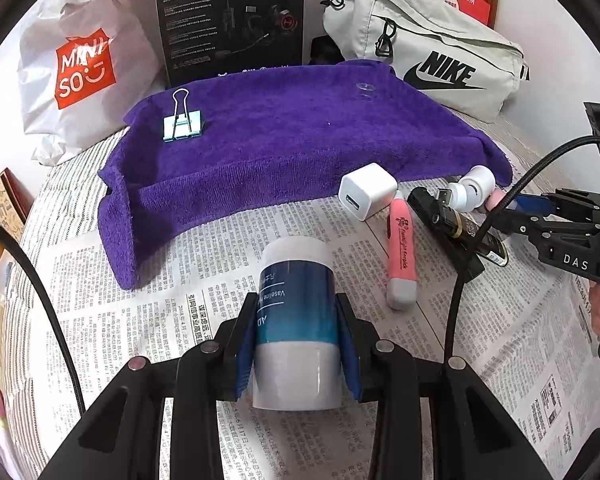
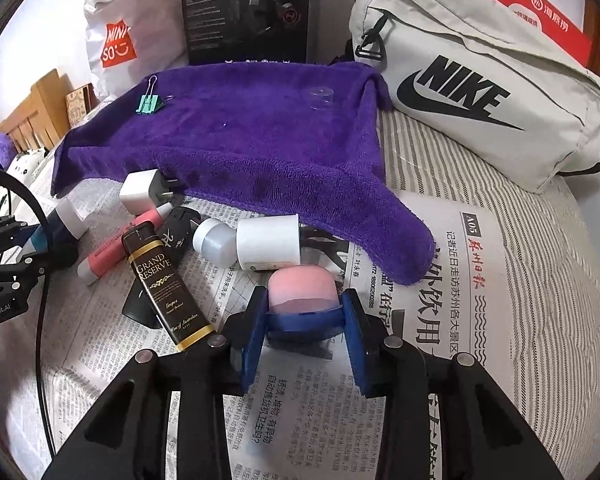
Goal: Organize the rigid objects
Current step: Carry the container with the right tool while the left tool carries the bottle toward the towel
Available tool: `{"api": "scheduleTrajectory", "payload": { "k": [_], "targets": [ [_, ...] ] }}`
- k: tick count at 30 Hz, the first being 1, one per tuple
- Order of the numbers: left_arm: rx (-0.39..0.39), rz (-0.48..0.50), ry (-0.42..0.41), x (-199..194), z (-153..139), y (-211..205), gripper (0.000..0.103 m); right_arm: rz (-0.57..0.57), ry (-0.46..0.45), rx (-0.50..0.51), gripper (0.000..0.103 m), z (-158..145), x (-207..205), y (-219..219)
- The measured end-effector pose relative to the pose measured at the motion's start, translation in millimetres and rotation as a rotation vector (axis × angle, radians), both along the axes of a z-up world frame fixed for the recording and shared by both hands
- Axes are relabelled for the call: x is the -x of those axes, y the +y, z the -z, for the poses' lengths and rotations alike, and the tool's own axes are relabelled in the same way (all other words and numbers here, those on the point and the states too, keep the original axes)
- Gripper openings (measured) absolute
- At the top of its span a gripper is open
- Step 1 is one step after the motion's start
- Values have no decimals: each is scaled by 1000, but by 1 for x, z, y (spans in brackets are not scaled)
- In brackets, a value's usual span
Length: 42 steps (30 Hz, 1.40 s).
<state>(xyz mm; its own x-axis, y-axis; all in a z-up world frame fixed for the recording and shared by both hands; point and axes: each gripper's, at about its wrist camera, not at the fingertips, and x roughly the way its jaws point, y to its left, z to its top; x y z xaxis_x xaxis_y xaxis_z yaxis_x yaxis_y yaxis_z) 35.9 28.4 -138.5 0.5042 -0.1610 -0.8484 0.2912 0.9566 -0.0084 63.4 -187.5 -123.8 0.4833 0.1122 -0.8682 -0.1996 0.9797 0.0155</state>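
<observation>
Between the blue pads of the left gripper (image 1: 296, 344) sits a blue-and-white jar (image 1: 296, 320), clamped at its middle and held over the newspaper (image 1: 148, 280). Across the bed, the right gripper (image 2: 304, 320) has closed on a small pink-capped jar (image 2: 302, 290) (its base is hidden by the pads). Both pickups look done. Ahead lies a purple towel (image 1: 300, 140), already carrying a green binder clip (image 1: 182, 124) and a clear cup (image 2: 321, 98). A white charger (image 1: 367, 191), pink marker (image 1: 400, 256) and dark tube (image 2: 164, 284) wait on the paper. Next, probably, each jar travels forward onto bare towel, set upright, clear of the clip.
</observation>
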Motion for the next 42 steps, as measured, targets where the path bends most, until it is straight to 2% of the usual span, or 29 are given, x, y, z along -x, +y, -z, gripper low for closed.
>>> {"api": "scheduleTrajectory", "payload": {
  "k": [12, 31, 42],
  "targets": [
    [0, -16, 45, 2, -4, 7, 34, -16, 28, -61, 37, -15, 9, -8],
    [26, -31, 35, 0, -27, 15, 34, -29, 6, -51, 37, -33, 18, -13],
    [42, -56, 13, -12, -43, 22, 34, -48, -17, -69, 37, -45, 6, -10]
  ]
}}
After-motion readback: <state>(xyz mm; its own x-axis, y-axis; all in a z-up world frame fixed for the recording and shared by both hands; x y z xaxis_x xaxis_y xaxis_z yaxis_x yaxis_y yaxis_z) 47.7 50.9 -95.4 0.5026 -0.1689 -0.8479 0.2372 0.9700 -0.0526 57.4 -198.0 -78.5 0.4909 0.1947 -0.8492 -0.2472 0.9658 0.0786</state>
